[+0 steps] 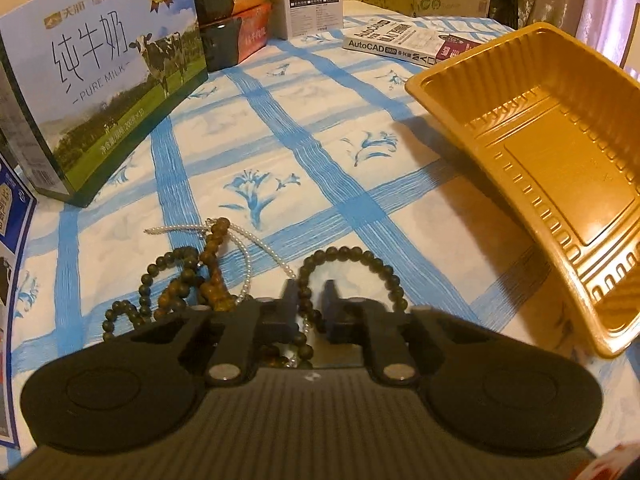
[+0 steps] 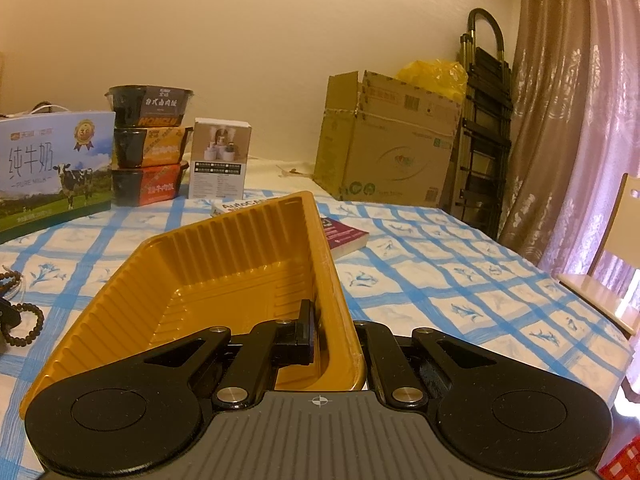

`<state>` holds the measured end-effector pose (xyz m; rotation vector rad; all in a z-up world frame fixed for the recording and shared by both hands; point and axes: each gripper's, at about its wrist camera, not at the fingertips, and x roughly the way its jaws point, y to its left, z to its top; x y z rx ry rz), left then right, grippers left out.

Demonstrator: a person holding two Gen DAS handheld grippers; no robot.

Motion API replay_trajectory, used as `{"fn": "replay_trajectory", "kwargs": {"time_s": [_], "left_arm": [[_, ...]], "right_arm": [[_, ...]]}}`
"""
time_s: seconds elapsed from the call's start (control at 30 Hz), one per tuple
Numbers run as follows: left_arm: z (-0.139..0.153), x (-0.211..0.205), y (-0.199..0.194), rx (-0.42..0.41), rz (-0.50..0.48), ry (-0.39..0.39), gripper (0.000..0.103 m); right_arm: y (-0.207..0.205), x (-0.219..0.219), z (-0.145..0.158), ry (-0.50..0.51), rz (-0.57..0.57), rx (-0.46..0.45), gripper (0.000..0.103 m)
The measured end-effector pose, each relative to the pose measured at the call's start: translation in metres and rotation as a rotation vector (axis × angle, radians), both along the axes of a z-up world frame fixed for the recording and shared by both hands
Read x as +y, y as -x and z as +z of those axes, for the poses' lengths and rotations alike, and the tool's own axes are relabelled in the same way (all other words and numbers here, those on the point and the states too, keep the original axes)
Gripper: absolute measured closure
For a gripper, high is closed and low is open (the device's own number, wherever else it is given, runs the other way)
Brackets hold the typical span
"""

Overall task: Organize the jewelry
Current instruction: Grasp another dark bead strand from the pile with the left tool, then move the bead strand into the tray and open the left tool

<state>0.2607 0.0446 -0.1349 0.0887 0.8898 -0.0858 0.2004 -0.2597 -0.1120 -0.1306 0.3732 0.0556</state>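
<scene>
A pile of jewelry lies on the blue-checked cloth: dark bead bracelets (image 1: 352, 256), a brown bead string (image 1: 212, 256) and a white pearl strand (image 1: 248, 256). My left gripper (image 1: 310, 300) is low over the pile, its jaws narrowly apart astride the beads of one dark bracelet. A gold plastic tray (image 1: 532, 152) is tilted off the cloth at the right. My right gripper (image 2: 332, 336) is shut on the gold tray's right wall (image 2: 336, 320), one finger (image 2: 306, 332) inside, the other hidden outside. Some dark beads (image 2: 32, 324) show at the left edge of the right wrist view.
A milk carton (image 1: 100, 76) stands at the left, stacked food bowls (image 1: 232, 20) and a small white box (image 1: 314, 12) behind. An AutoCAD book (image 1: 400, 40) lies past the tray. A cardboard box (image 2: 384, 148), curtain (image 2: 572, 120) and chair (image 2: 616, 272) are at the right.
</scene>
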Motion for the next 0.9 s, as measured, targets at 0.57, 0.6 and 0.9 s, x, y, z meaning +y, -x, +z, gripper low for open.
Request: {"fn": "replay_trajectory", "kwargs": {"time_s": [0.57, 0.6, 0.9], "left_arm": [[0.08, -0.03, 0.034, -0.178, -0.03, 0.154, 0.097], [0.085, -0.033, 0.035, -0.188, -0.039, 0.167, 0.097], [0.098, -0.09, 0.023, -0.174, -0.162, 0.313, 0.097]], "right_arm": [[0.0, 0.001, -0.002, -0.004, -0.021, 0.004, 0.097], [0.0, 0.001, -0.002, -0.004, -0.022, 0.004, 0.097], [0.002, 0.001, -0.002, -0.01, -0.028, 0.008, 0.097]]}}
